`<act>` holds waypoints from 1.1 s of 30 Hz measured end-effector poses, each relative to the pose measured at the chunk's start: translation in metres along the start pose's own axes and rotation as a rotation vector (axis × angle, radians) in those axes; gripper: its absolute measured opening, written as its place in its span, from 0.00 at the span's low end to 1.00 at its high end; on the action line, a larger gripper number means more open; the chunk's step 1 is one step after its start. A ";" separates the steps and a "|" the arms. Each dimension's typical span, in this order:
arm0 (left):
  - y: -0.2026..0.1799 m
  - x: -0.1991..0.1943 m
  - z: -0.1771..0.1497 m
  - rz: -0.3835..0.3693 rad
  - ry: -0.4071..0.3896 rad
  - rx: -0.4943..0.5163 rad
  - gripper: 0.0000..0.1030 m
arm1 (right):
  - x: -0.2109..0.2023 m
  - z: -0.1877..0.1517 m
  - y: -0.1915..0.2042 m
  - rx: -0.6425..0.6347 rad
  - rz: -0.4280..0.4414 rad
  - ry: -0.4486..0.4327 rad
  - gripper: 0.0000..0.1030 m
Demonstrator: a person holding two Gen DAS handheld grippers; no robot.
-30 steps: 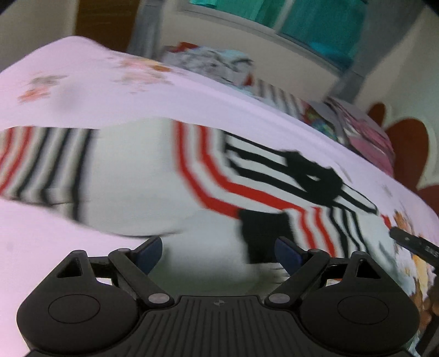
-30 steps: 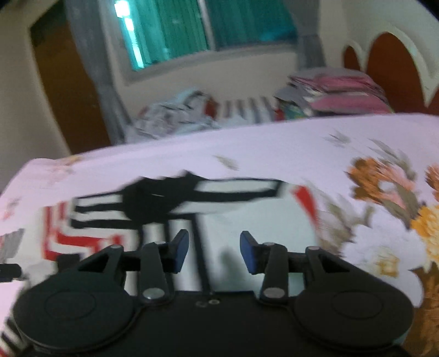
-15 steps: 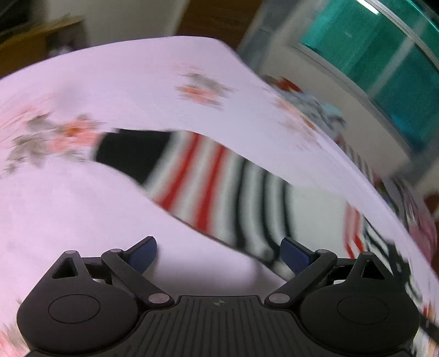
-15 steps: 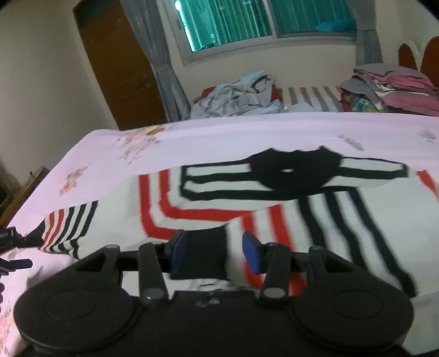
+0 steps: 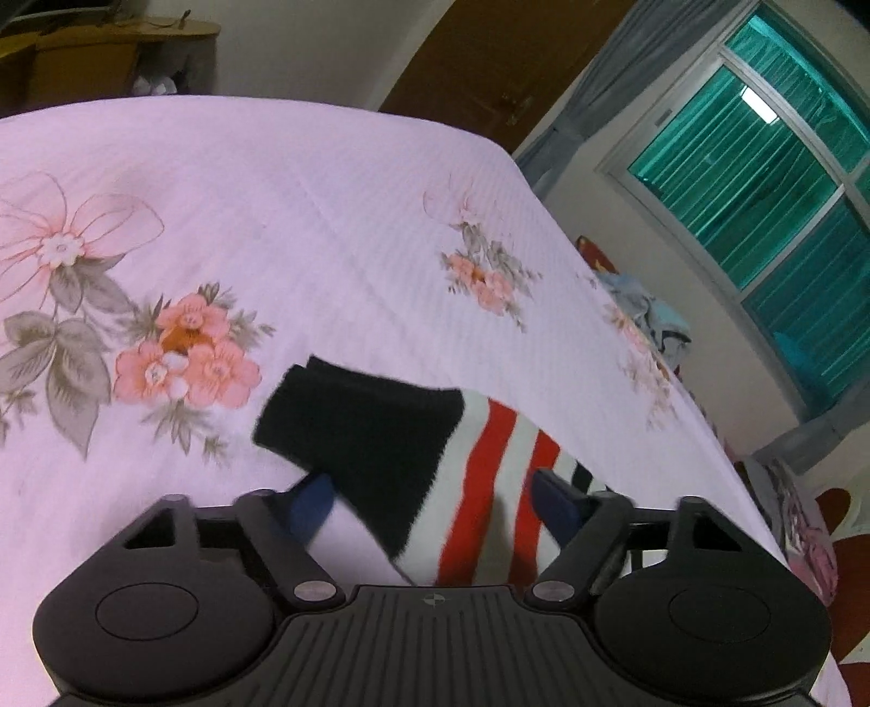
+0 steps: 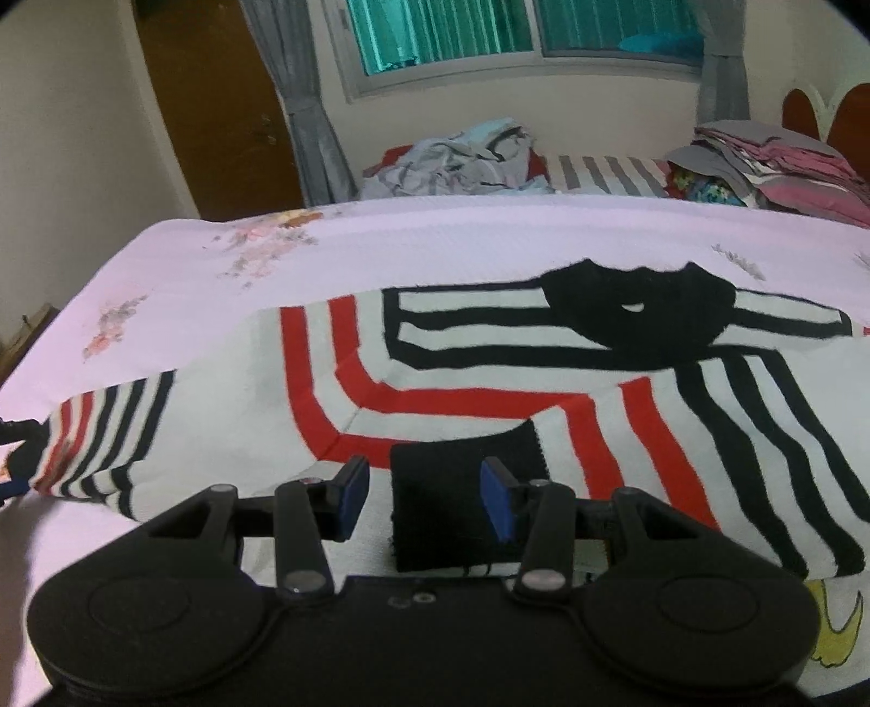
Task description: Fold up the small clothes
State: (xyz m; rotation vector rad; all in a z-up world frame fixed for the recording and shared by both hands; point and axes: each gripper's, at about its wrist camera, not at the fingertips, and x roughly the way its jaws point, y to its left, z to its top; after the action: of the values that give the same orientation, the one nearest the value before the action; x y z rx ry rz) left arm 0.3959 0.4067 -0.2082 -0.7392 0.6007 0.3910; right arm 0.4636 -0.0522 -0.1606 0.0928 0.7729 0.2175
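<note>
Two hand-held grippers work over one striped sweater (image 6: 489, 375) that lies spread flat on a bed covered by a pale pink floral sheet (image 5: 272, 217). Left hand-held gripper (image 5: 435, 497): its jaws are closing with the end of one sleeve between them, the black cuff (image 5: 364, 429) and the red and white bands behind it lying across the gap; whether the blue pads already press the cloth cannot be told. Right hand-held gripper (image 6: 427, 495): jaws partly spread, with the other black cuff (image 6: 457, 489), folded in over the sweater's body, lying between the blue pads; a gap shows at the left pad, so no pinch is seen. The black collar (image 6: 636, 315) lies at the sweater's far edge. At the far side of the bed sit a loose heap of clothes (image 6: 457, 163) and a folded stack (image 6: 772, 163), below a window (image 6: 446, 32) with grey curtains (image 6: 315, 109)
</note>
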 end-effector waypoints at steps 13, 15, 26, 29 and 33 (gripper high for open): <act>-0.095 -0.020 0.009 -0.269 0.005 0.154 0.24 | 0.008 0.000 -0.024 0.113 -0.006 0.041 0.40; -0.131 -0.027 0.001 -0.354 0.024 0.196 0.24 | -0.004 0.004 -0.029 0.117 0.018 0.000 0.42; -0.275 -0.019 -0.097 -0.465 0.201 0.387 0.25 | -0.057 0.006 -0.083 0.148 0.070 -0.047 0.46; -0.255 -0.018 -0.093 -0.330 0.170 0.419 0.27 | -0.055 0.004 -0.082 0.143 0.097 -0.045 0.47; -0.210 -0.019 -0.066 -0.097 0.051 0.450 0.86 | -0.047 0.001 -0.072 0.139 0.137 -0.019 0.48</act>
State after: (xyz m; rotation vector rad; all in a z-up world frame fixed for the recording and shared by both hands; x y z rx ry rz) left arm 0.4686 0.2138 -0.1283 -0.3451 0.6684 0.1378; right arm 0.4428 -0.1334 -0.1394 0.2794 0.7632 0.2926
